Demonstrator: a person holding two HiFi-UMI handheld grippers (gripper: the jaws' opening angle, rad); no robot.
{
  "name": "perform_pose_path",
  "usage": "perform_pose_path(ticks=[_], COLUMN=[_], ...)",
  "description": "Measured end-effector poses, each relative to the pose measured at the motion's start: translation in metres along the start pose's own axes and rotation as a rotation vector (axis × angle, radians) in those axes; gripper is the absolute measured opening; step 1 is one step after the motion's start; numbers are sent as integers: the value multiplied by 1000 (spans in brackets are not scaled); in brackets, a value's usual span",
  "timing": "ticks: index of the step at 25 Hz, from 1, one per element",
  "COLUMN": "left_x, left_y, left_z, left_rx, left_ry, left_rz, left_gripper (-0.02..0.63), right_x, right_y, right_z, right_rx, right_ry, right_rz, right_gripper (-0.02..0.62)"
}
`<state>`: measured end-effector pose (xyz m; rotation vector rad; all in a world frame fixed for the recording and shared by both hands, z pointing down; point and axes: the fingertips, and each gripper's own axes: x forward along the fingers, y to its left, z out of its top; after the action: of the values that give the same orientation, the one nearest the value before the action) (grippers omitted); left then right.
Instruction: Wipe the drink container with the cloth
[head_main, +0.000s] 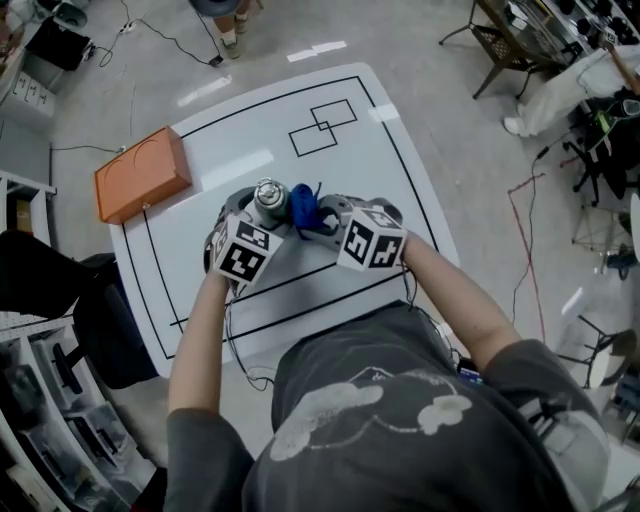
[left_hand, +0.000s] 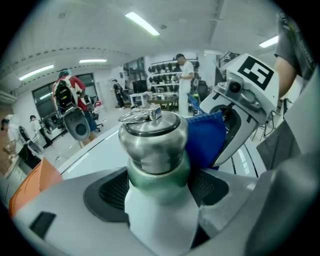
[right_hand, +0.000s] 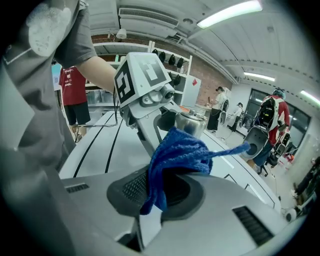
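Note:
A steel drink container (left_hand: 154, 145) with a green band and metal lid stands upright between the jaws of my left gripper (left_hand: 157, 192), which is shut on its body. In the head view the container (head_main: 269, 198) shows its lid from above, above the white table (head_main: 340, 200). My right gripper (right_hand: 160, 187) is shut on a bunched blue cloth (right_hand: 175, 160). The cloth (head_main: 304, 206) sits against the container's right side, and in the left gripper view the cloth (left_hand: 206, 140) presses beside the bottle. The container (right_hand: 192, 122) appears just behind the cloth.
An orange box (head_main: 140, 175) lies at the table's left edge. Black lines and two overlapping rectangles (head_main: 322, 126) mark the tabletop. Cables run over the floor, chairs and shelves stand around, and people (left_hand: 75, 97) are in the background.

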<state>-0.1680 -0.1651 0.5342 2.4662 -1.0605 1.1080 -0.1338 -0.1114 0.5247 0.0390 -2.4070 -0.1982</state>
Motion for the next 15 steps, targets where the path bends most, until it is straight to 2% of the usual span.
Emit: perform_pose_path(ticks=[10, 12, 15], left_x=[-4, -4, -7], left_y=[6, 7, 6], left_z=[-4, -4, -5], left_rx=[-209, -234, -231], left_ry=[11, 8, -3], left_rz=[201, 225, 238], left_gripper=[362, 362, 362], right_x=[-4, -4, -6], right_y=[-3, -3, -3], right_z=[-5, -5, -5], right_rx=[7, 5, 4], right_ry=[4, 7, 9], right_rz=[-29, -37, -47], right_gripper=[43, 43, 43])
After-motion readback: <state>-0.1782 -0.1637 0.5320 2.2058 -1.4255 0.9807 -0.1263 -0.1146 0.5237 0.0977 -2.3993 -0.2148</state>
